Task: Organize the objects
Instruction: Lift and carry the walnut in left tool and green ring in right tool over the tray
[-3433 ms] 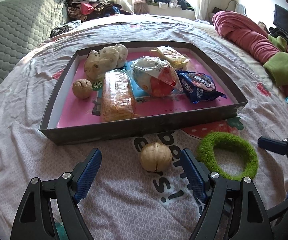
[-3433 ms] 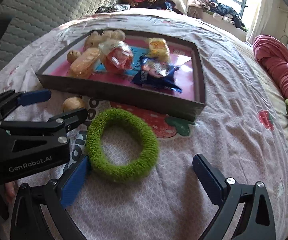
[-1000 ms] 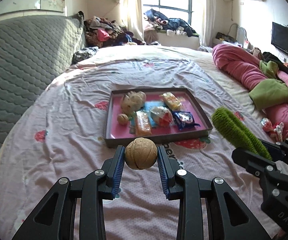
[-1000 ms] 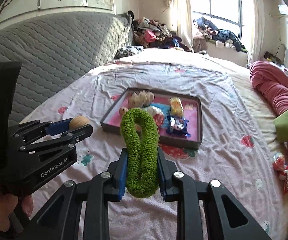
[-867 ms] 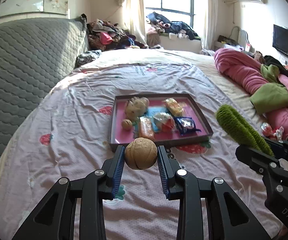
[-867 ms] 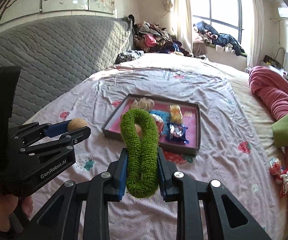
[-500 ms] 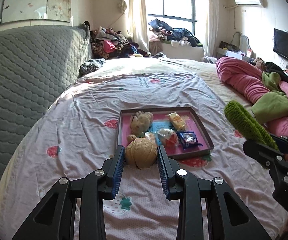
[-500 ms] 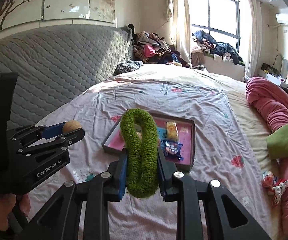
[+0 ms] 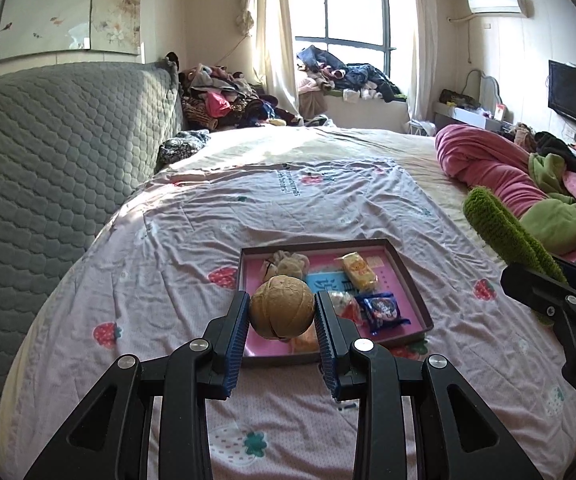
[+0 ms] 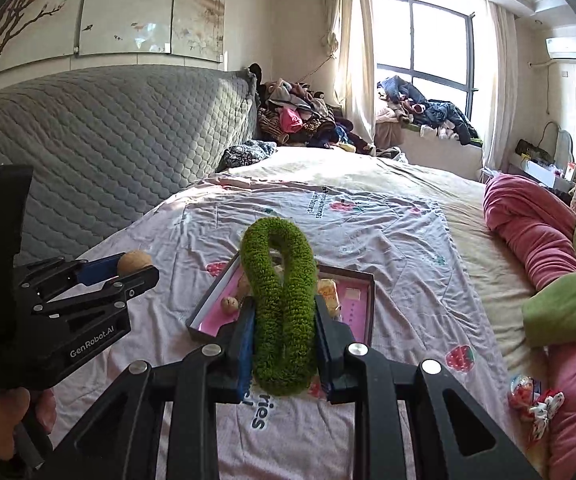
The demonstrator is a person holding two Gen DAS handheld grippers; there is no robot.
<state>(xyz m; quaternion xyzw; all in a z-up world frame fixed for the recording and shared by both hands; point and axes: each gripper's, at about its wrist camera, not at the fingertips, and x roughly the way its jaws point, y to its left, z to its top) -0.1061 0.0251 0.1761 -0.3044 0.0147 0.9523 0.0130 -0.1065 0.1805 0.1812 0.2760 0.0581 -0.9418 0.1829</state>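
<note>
left claw [image 9: 282,316] clamped on walnut [image 9: 282,307] | right claw [image 10: 284,338] clamped on green ring [image 10: 282,312] | both held above tray [image 9: 409,276] on bed [image 9: 176,240]

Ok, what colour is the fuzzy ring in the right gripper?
Green; the fuzzy ring shows best in the right wrist view.

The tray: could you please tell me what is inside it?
In the tray: plush toy, yellow snack, blue packet. The held walnut covers the rest.

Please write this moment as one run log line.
left gripper: shut on round tan walnut | right gripper: shut on fuzzy green ring | both above dark-rimmed pink tray
</note>
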